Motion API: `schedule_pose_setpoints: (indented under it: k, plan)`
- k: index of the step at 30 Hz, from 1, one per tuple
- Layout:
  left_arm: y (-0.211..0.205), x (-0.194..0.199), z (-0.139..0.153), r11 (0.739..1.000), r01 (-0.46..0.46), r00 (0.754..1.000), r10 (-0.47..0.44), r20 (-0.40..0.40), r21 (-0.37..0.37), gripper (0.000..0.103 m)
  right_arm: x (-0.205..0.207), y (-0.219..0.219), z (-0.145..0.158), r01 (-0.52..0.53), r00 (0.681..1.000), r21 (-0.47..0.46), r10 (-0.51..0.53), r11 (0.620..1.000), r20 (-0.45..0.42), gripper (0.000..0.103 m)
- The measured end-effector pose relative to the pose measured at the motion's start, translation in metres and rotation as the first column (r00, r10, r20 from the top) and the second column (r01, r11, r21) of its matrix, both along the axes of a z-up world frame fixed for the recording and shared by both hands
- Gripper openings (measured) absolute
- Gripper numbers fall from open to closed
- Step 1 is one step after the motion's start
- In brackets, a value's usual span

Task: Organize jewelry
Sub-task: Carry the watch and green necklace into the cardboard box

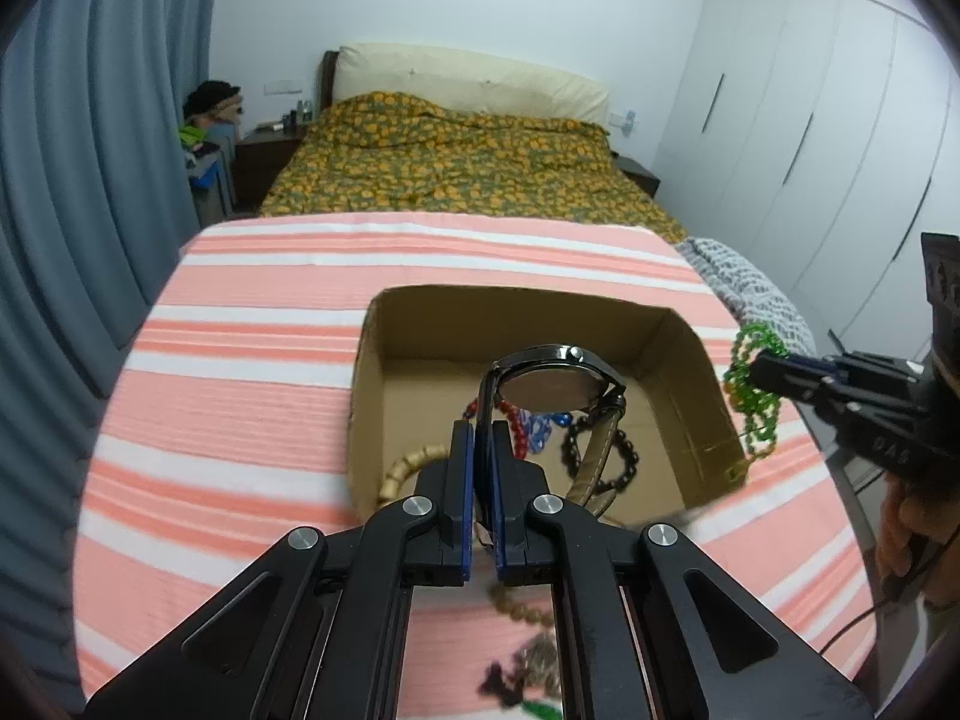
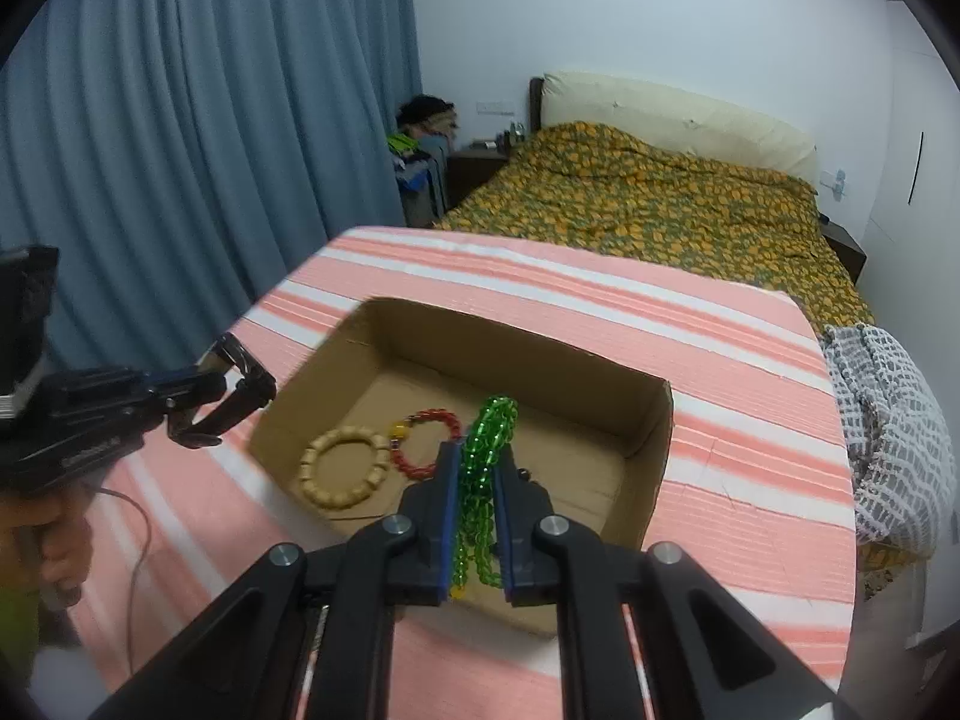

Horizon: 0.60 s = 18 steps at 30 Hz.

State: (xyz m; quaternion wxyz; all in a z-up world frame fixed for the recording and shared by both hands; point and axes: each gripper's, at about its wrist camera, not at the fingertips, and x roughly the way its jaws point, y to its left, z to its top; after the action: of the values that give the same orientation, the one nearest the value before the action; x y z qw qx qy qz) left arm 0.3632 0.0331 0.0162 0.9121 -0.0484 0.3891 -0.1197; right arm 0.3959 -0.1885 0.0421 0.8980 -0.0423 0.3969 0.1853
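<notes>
The left hand-held gripper (image 1: 483,438) is pinching the strap of a wristwatch (image 1: 555,384), which stands up at the centre of the left wrist view over the open cardboard box (image 1: 516,312). In the right wrist view the same hand-held gripper appears at the left edge, with the watch at its tip just beside the box's left wall.

The right hand-held gripper (image 2: 477,468) is pressed onto a strand of green beads (image 2: 489,438), at the lower centre of its own view; loops hang down between the blue pads (image 2: 447,516). From the left wrist view the green beads show at the right edge, dangling just outside the box's right wall.

Box contents differ by view. The right wrist view shows a wooden bead bracelet (image 2: 345,468) and a red bead bracelet (image 2: 423,441) lying side by side on the box floor, lower left of the box. The left wrist view also shows a blue piece (image 1: 540,432) and a black bead bracelet (image 1: 600,450) behind the watch strap, both hidden in the right wrist view by the gripper.

The box sits on a desk covered with a pink-and-white striped cloth (image 1: 240,330). More beads (image 1: 522,606) lie blurred on the cloth at the bottom of the left wrist view. A bed (image 1: 468,168) with a yellow-patterned cover fills the background.
</notes>
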Motion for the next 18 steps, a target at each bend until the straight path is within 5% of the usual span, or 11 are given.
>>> schedule_pose_setpoints:
  k: [18]
  plan:
    - [-0.030, 0.054, -0.052, 0.999, -0.005, 0.995, 0.010, -0.095, 0.053, 0.004, 0.068, 0.002, -0.058, 0.059, 0.996, -0.067, -0.063, 0.996, -0.060, 0.011]
